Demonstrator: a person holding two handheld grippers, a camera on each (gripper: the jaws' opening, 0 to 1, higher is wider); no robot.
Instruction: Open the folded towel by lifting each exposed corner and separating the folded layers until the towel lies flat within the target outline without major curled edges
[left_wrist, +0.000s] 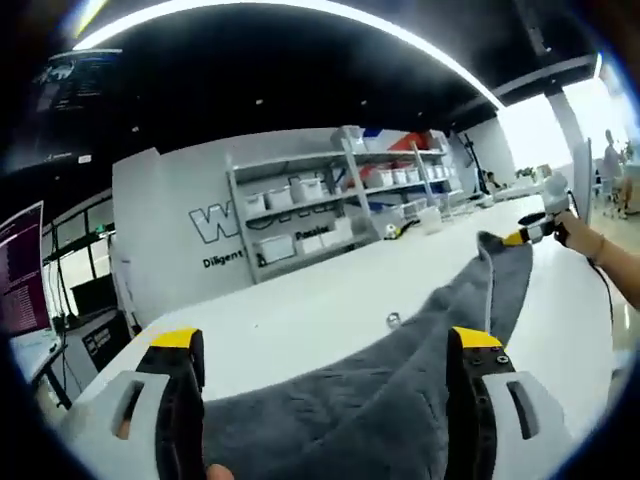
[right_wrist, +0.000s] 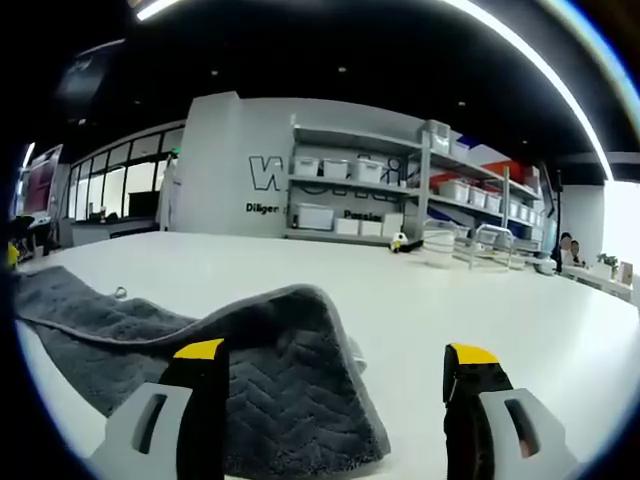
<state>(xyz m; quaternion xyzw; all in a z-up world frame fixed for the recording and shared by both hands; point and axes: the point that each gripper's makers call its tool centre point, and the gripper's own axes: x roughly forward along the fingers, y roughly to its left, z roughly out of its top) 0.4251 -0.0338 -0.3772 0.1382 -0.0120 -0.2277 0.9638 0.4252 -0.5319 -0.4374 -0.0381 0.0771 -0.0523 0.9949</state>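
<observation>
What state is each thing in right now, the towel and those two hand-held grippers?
Grey towel: on the white table, stretched out long, near corner curled over, not yet flat.
Left hand-held gripper: jaws open, standing either side of the towel's end.
Right hand-held gripper: jaws open, the towel's curled corner between them, not gripped.
Shelf bins: stacked on the back racks.

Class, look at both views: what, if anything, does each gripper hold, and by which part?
Nothing is held: the left gripper and the right gripper both stand open over the dark grey chevron-textured towel.
</observation>
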